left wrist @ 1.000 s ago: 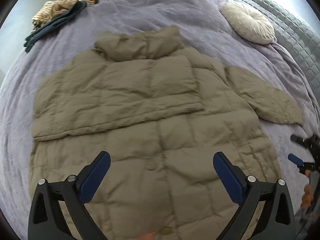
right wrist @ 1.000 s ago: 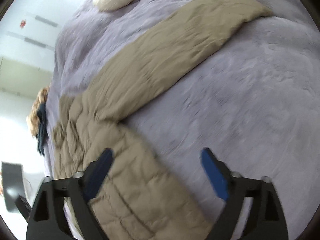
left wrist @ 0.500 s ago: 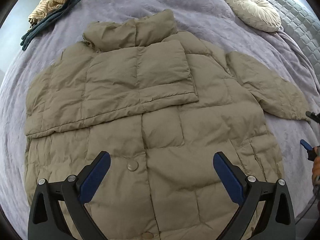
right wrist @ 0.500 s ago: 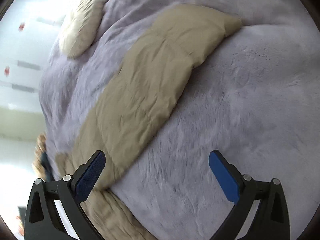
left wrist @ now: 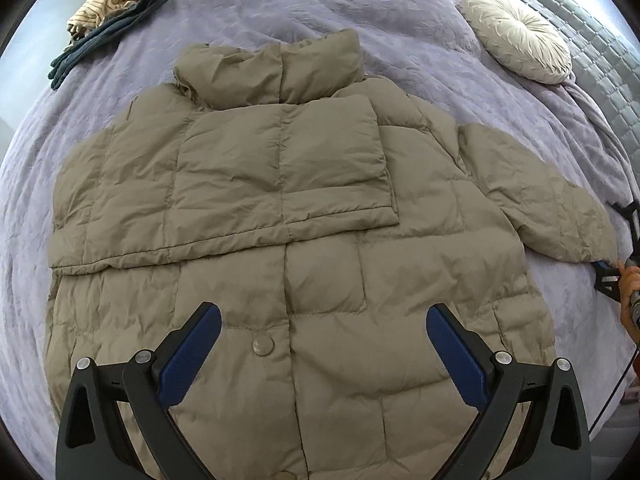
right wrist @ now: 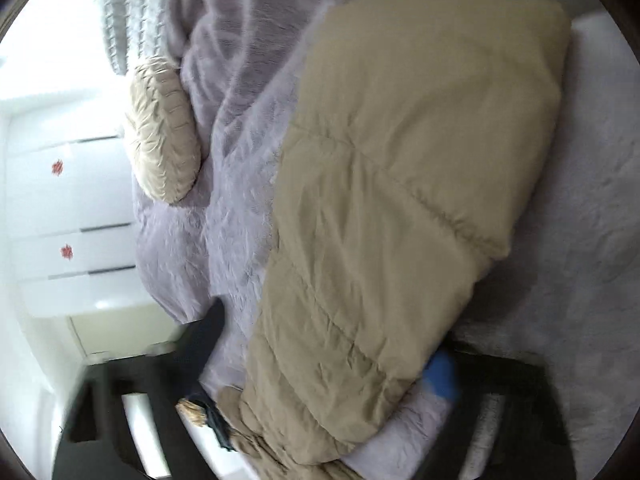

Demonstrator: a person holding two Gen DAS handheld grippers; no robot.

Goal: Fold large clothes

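A khaki puffer jacket (left wrist: 280, 184) lies front up on the purple bedspread (left wrist: 400, 20), collar at the far side. One sleeve (left wrist: 224, 200) is folded across its chest. The other sleeve (left wrist: 540, 200) stretches out to the right. My left gripper (left wrist: 323, 312) hovers open over the jacket's lower front, near a snap button (left wrist: 263, 346), holding nothing. My right gripper (left wrist: 618, 240), with a hand behind it, sits at that sleeve's cuff. In the blurred right wrist view its jaws are closing with the sleeve (right wrist: 400, 180) between them; the left finger still stands off the fabric.
A round cream cushion (left wrist: 520, 36) lies at the far right beside a grey quilted cover (left wrist: 600, 60). A heap of striped and dark teal clothes (left wrist: 120, 4) sits at the far left corner. White cabinets (right wrist: 60, 200) stand beyond the bed.
My right gripper swung along the outstretched sleeve to its cuff, rolled over, and its jaws narrowed around the fabric. My left gripper drifted slightly over the jacket and stayed open.
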